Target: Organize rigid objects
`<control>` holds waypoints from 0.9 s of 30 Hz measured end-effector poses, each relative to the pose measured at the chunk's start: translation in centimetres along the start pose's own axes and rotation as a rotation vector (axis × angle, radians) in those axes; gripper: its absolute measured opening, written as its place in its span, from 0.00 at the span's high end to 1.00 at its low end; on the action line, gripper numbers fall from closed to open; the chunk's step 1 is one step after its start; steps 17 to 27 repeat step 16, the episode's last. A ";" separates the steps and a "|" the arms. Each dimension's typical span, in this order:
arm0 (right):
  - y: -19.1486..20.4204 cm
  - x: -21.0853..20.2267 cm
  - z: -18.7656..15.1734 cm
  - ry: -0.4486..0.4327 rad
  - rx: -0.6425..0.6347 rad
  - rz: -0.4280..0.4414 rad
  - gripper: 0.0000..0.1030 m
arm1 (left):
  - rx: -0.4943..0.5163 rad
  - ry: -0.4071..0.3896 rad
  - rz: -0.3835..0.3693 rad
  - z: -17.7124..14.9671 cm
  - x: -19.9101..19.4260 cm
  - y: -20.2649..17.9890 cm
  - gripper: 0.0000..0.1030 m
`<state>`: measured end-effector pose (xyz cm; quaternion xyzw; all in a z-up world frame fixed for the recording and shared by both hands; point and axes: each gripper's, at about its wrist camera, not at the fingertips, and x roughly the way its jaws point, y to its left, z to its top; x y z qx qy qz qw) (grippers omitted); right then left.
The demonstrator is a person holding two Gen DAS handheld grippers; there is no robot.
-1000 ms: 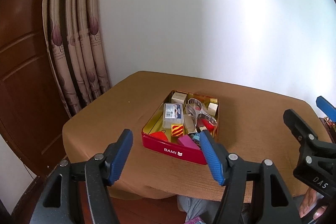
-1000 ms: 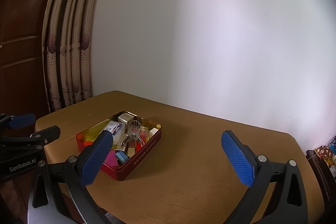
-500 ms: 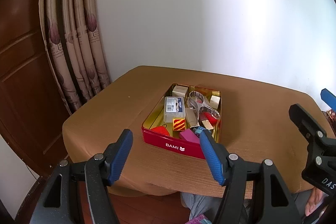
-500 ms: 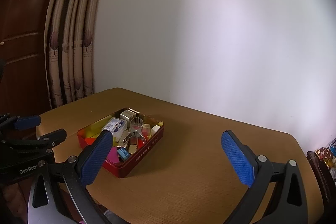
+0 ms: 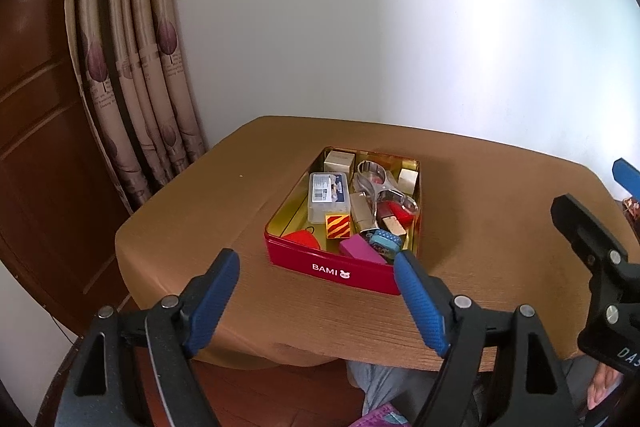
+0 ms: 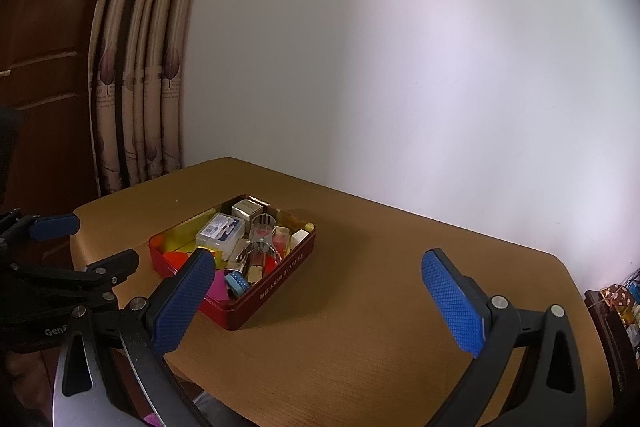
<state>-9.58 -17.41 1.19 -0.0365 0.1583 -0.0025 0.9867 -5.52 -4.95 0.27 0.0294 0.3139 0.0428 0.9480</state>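
Note:
A red tin (image 5: 340, 269) marked BAMI stands on the brown table (image 5: 480, 207). It holds a clear labelled box (image 5: 328, 193), a red-and-yellow striped block (image 5: 338, 225), a magenta block (image 5: 362, 251), a blue dotted roll (image 5: 384, 243), a shiny metal piece (image 5: 376, 183) and cream cubes (image 5: 339, 161). My left gripper (image 5: 315, 255) hovers short of the tin's near wall, its jaws opening with nothing between them. My right gripper (image 6: 317, 259) stands open and empty to the right of the tin (image 6: 276, 279), over the table's near part.
A patterned curtain (image 5: 132, 87) and a dark wooden door (image 5: 36, 127) stand left of the table, with a white wall behind. A person's legs (image 5: 384, 383) show under the near edge. Cluttered items (image 6: 616, 299) sit past the table's right end.
The left gripper's jaws have spread a little wider, and the tin sits slightly higher in the left wrist view. The right gripper has stayed put.

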 end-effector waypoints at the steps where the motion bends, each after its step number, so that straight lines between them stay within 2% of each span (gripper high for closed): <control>1: 0.0 0.0 0.0 0.000 0.000 0.000 0.01 | 0.003 0.003 0.000 0.0 0.1 -0.1 0.20; 6: 0.0 0.0 0.0 0.001 -0.002 0.001 0.01 | -0.018 0.014 -0.029 -0.2 0.5 0.2 0.20; 11: 0.0 0.0 -0.1 0.002 -0.001 0.002 0.01 | -0.017 0.016 -0.007 -0.4 1.0 0.1 0.20; 27: 0.1 0.2 -0.3 0.005 0.001 0.004 0.01 | -0.028 -0.005 -0.029 -0.3 0.5 0.1 0.20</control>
